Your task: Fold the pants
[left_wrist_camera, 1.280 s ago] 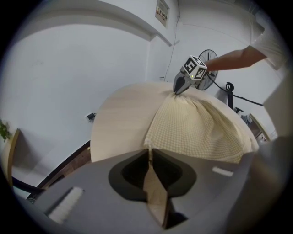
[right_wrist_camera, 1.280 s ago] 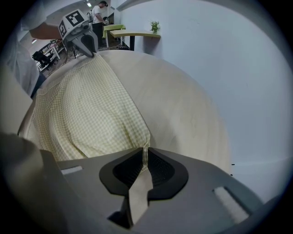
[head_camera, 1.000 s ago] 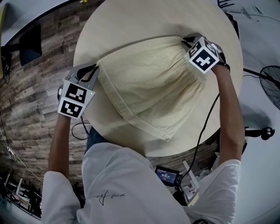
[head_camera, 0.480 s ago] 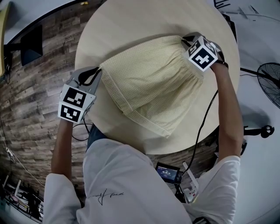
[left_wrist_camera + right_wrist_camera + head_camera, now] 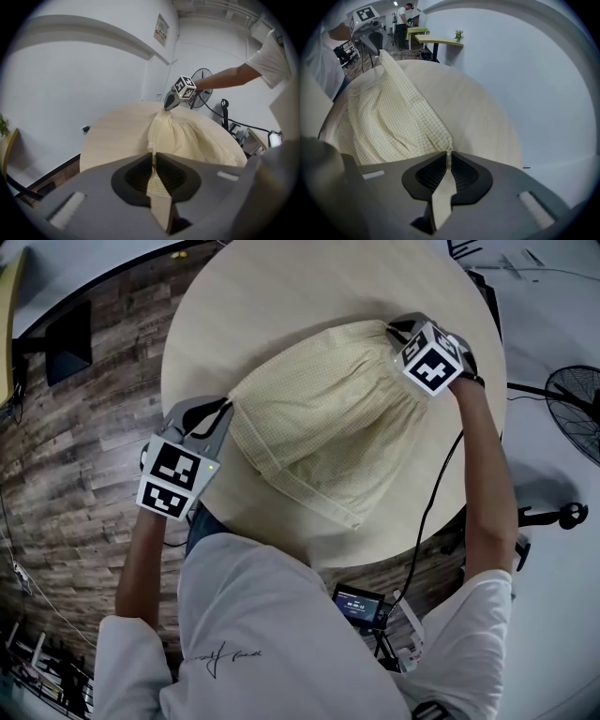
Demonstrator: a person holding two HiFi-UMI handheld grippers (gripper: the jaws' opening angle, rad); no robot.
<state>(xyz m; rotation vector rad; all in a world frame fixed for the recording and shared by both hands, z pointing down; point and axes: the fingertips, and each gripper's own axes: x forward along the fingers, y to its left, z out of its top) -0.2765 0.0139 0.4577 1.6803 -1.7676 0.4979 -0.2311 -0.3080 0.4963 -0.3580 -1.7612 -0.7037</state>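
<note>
Pale yellow checked pants [image 5: 323, 423] hang stretched between my two grippers above the round wooden table [image 5: 281, 296]. My left gripper [image 5: 223, 411] is shut on the left corner of the cloth, and the fabric [image 5: 154, 180] runs pinched between its jaws. At the upper right, my right gripper [image 5: 394, 329] is shut on the other corner of the pants [image 5: 393, 117], with a strip of cloth clamped between its jaws. The lower hem [image 5: 323, 502] drapes down toward the near table edge. In the left gripper view the right gripper [image 5: 174, 99] shows at the far end of the cloth.
The table stands on a wood-plank floor [image 5: 84, 437]. A fan [image 5: 577, 409] stands at the right, and cables and a small screen device [image 5: 358, 607] lie below the table's near edge. A dark monitor [image 5: 67, 338] sits at the far left. A green table [image 5: 436, 40] stands in the distance.
My left gripper has moved right and lifted with its corner of the pants, bunching the cloth narrower. The right gripper has risen slightly and kept its grip.
</note>
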